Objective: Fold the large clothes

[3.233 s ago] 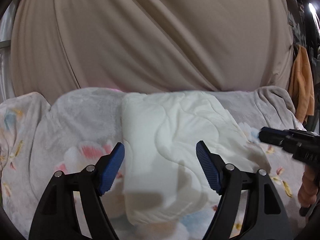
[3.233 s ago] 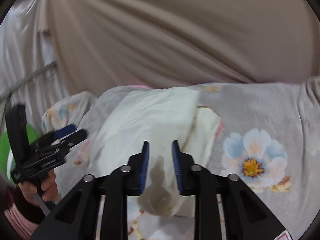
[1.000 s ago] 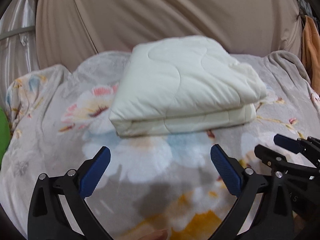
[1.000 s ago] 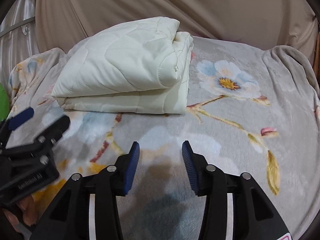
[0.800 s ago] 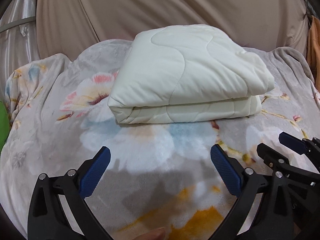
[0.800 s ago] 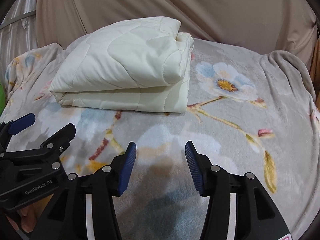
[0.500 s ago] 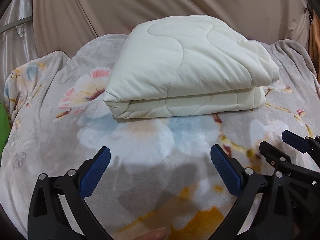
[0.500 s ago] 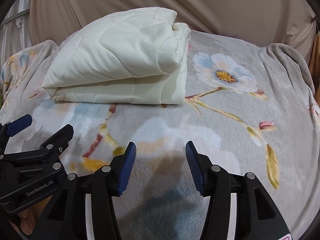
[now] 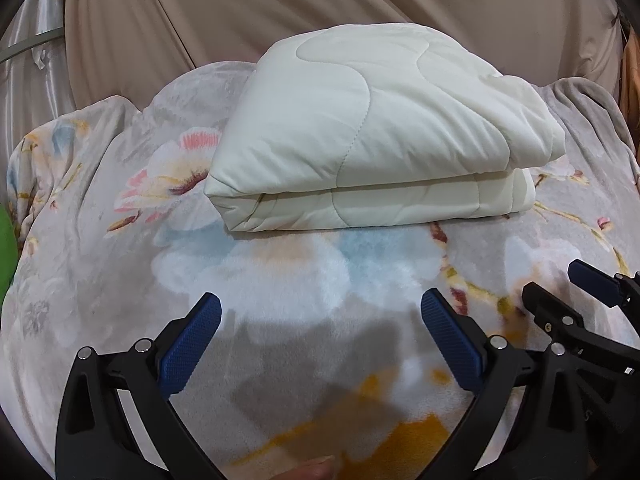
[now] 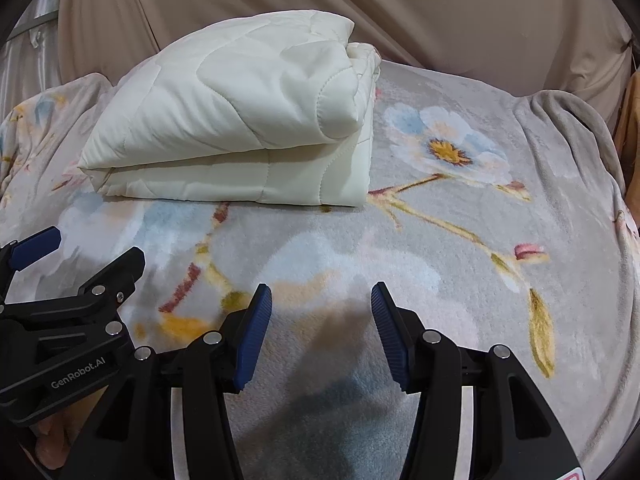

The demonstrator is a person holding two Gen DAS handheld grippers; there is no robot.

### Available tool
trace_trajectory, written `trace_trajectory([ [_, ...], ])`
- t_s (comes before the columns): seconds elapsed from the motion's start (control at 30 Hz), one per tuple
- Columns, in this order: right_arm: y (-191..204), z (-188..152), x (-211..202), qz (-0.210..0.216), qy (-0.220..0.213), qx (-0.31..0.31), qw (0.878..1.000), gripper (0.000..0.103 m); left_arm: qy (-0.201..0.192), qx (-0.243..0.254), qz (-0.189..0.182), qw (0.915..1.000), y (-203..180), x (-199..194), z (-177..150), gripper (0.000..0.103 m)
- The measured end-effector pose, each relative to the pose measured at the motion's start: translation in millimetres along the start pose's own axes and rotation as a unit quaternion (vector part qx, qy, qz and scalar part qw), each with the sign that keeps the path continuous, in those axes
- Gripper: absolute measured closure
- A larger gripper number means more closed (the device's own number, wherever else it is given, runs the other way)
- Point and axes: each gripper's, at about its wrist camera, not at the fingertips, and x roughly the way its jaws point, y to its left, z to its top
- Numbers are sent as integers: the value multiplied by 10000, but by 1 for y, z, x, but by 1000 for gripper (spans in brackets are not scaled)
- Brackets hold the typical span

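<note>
Cream-white quilted padded garment (image 9: pixel 380 128), folded into a thick rectangular bundle of two layers, lies on a grey fleece blanket with a printed flower pattern (image 9: pixel 280 288). In the left wrist view the bundle sits in the far middle of the blanket, and its folded edge faces the camera. In the right wrist view the same bundle (image 10: pixel 240 120) is at the far left, and a rounded corner of the upper layer hangs over the lower layer on the right side. Just beside this corner, to the right, there is a printed blue flower with a yellow centre (image 10: pixel 444 148) on the blanket.

Both tools are near the camera and well apart from the bundle. The left gripper (image 9: pixel 320 340) has its jaws spread wide, with blue ribbed pads (image 9: pixel 188 344), and nothing is between them except the blanket below. The right gripper (image 10: pixel 320 328) is released too, its jaws stand apart at a medium width and they hold nothing. Each gripper appears also at the edge of the other view, low at the side.

Behind the blanket, a beige draped fabric (image 9: pixel 320 0) fills the far part of the scene. At the far right edge a piece of orange cloth (image 9: pixel 630 68) is visible.
</note>
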Motion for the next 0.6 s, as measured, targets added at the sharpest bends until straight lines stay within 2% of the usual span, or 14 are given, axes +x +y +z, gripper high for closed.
trace_trajectory([
  [0.6, 1, 0, 0, -95, -19, -28, 9999, 52, 14, 21, 25, 10000, 0, 1, -1, 5],
])
